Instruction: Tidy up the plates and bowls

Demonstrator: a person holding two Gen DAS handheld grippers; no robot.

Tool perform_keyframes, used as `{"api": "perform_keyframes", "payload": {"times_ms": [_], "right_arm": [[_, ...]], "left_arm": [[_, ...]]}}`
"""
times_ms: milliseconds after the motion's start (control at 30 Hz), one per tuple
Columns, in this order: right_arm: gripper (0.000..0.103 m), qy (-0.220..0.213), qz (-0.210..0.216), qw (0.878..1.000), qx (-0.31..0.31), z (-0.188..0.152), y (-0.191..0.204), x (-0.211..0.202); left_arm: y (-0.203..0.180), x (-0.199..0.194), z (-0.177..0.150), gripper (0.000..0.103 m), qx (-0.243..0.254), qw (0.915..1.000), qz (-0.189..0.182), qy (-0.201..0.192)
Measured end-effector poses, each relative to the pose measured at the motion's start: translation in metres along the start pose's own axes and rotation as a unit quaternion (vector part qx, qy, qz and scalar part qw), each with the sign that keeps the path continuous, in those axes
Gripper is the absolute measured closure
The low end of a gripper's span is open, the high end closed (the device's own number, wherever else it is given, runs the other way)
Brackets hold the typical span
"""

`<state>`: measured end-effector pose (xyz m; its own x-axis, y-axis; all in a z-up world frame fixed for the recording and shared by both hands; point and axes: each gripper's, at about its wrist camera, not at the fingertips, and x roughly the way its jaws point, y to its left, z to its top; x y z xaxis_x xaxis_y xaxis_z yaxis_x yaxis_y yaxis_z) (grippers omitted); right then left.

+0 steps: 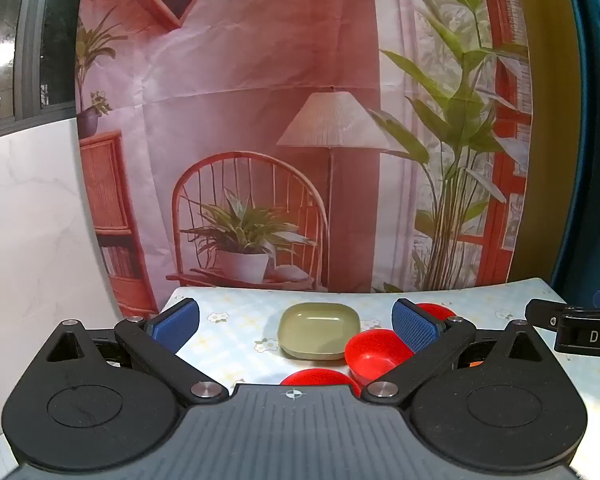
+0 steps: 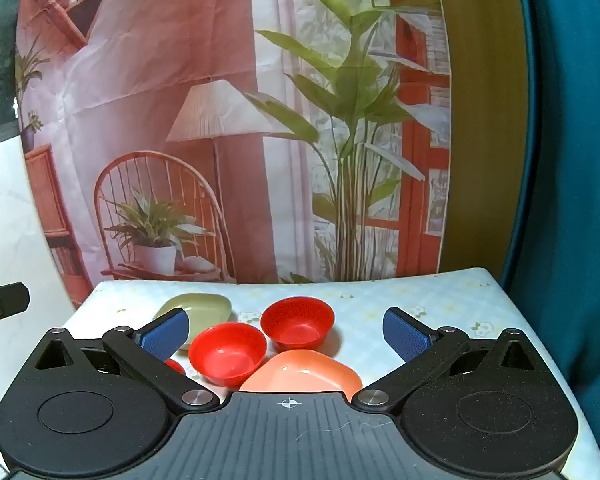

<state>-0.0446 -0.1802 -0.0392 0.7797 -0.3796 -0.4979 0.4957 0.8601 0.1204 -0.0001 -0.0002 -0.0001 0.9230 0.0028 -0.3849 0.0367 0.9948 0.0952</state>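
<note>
On a flower-patterned table [image 2: 380,300] lie an olive-green square plate [image 1: 319,330] [image 2: 204,308], three red bowls and a salmon-pink square plate [image 2: 304,374]. In the right wrist view one red bowl [image 2: 228,352] sits near the pink plate, a second red bowl [image 2: 298,322] stands behind it, and a sliver of a third [image 2: 175,366] shows behind the left finger. My right gripper [image 2: 286,330] hangs open above them, holding nothing. My left gripper [image 1: 296,326] is open too, above the green plate, with a red bowl [image 1: 374,354] by its right finger.
A printed backdrop [image 1: 260,120] with a chair, lamp and plants hangs right behind the table's far edge. A white wall panel [image 1: 32,220] stands to the left and a teal curtain [image 2: 572,160] to the right. The right gripper's body [image 1: 580,330] shows at the left wrist view's right edge.
</note>
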Motion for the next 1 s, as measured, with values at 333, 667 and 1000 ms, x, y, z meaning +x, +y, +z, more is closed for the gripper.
{"api": "perform_keyframes", "payload": {"times_ms": [333,667,1000], "right_arm": [[0.0,-0.004,0.0,1.0,-0.001,-0.0004,0.0006,-0.0013],[0.0,-0.005,0.001,1.0,-0.002,0.0001,0.0,-0.0015],[0.0,-0.006,0.001,1.0,-0.002,0.0004,-0.0001,-0.0024]], "left_arm": [[0.0002,0.0003,0.0003,0.0,-0.002,1.0,-0.002,0.001],[0.0002,0.0004,0.0005,0.0,-0.003,1.0,-0.003,0.002],[0.0004,0.0005,0.0006,0.0,-0.004,1.0,-0.003,0.002]]}}
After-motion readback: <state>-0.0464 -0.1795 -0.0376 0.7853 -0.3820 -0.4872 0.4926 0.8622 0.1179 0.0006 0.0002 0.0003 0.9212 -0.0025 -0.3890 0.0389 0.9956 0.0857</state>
